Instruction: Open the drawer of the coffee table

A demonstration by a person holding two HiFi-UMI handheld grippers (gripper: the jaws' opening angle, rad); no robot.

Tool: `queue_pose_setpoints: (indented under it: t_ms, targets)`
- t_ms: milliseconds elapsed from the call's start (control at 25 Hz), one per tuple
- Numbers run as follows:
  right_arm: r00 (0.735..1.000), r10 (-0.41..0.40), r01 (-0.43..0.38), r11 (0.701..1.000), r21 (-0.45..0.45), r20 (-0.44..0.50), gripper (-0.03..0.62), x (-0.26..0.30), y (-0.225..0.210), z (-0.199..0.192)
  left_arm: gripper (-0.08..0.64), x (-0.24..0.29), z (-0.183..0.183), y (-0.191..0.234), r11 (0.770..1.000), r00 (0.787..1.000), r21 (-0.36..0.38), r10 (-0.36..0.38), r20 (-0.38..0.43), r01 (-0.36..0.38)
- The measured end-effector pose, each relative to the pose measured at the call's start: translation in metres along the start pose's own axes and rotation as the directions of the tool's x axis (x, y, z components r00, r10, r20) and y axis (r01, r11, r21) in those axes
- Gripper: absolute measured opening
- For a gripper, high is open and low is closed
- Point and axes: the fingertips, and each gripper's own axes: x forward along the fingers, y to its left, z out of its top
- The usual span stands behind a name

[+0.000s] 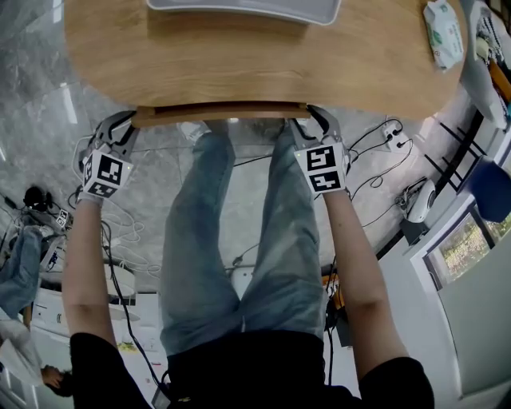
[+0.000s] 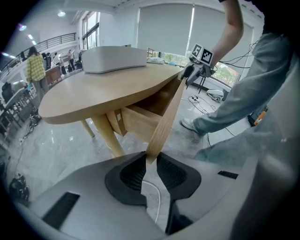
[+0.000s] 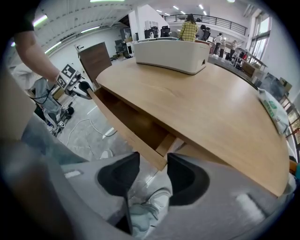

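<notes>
Gripping end: the left gripper (image 1: pixel 120 125) is clamped on the left end of the long, thin, light-wood drawer front (image 1: pixel 219 114). Its dark ribbed pads are drawn narrow on the panel's edge.
Right gripper (image 1: pixel 316 121): its jaws stand wide and straddle the drawer front's right corner. The right gripper view shows a gap on each side, so the pads do not look to be pressing.
Drawer: it sits under the near edge of the oval, light-wood coffee table (image 1: pixel 239 60) and is slid partway out toward the person. The right gripper view shows its open hollow beneath the tabletop.
Why one tool per end: the panel has no visible handle, so its edge is probably the only purchase. A hold at both ends would likely keep the drawer from skewing.
Arm pose: both bare forearms reach forward and down, one on each side of the person's blue-jeaned legs (image 1: pixel 239 240). Each gripper points steeply down at the panel, with its marker cube facing the head camera.
Tabletop: a pale grey rectangular box (image 1: pixel 243 6) stands at the far side and a white wipes pack (image 1: pixel 443 32) lies at the right. Both are well apart from the drawer.
Next need: the right jaws probably have to close on the corner before an even pull.
</notes>
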Motion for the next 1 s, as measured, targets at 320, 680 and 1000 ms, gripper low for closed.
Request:
queue_pose_setpoints:
  t_ms: [320,680,1000]
  targets:
    - [0.999,0.004,-0.006,0.998,-0.062,-0.041,0.167,-0.009,0.014,-0.021,0.083,-0.003,-0.013,-0.029,1.000,0.999,-0.010,-0.012,-0.032,0.011]
    - [0.997,-0.008,0.000,0.993,-0.119,-0.071,0.175,-0.014,0.020,-0.031,0.084,-0.004,-0.019,-0.045,0.992,0.998,-0.113,0.045,-0.035,-0.049]
    - [0.994,-0.048,0.015,0.952,-0.305,-0.102,0.176,-0.021,0.027,-0.021,0.084,-0.004,-0.019,-0.045,0.995,0.998,-0.090,0.044,-0.045,-0.048]
